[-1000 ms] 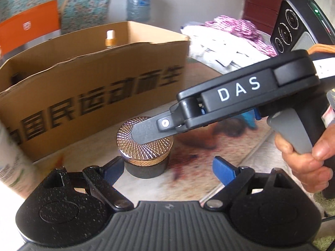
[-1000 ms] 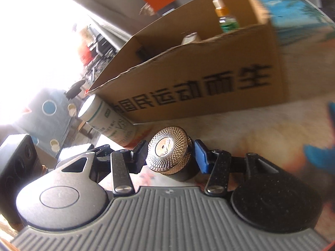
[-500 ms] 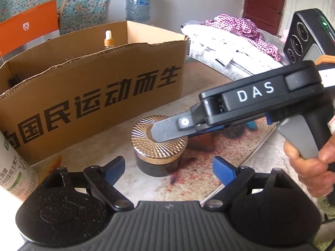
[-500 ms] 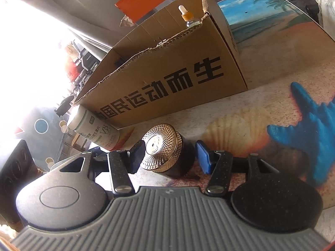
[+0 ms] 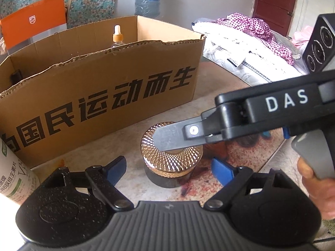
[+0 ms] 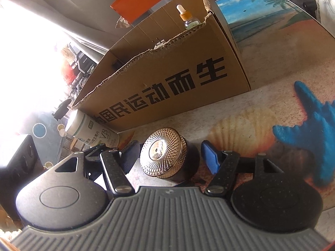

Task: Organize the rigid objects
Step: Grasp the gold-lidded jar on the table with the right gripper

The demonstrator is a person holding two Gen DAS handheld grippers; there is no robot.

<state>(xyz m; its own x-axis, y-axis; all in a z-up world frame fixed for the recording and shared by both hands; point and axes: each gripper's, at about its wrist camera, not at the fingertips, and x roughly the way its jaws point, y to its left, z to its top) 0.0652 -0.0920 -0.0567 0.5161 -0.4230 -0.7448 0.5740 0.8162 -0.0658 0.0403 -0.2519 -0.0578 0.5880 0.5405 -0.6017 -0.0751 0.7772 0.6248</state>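
Note:
A dark jar with a ribbed gold lid point(image 5: 171, 156) stands on the table in front of a cardboard box point(image 5: 100, 87). My left gripper point(image 5: 167, 167) is open, its blue pads on either side of the jar and a little short of it. My right gripper point(image 6: 169, 155) is open around the same jar point(image 6: 163, 156), pads apart from its sides; in the left wrist view its upper finger point(image 5: 167, 138) lies over the lid. A dropper bottle point(image 5: 117, 36) stands inside the box.
A white and green cylindrical can point(image 6: 92, 129) lies left of the jar, by the box's front corner. The tabletop point(image 6: 293, 67) has a beach print with a blue starfish point(image 6: 314, 129). Folded laundry point(image 5: 247, 41) lies at the right.
The right gripper has opened, releasing the jar it was clamping a second ago, and drawn back slightly. The left gripper has stayed open.

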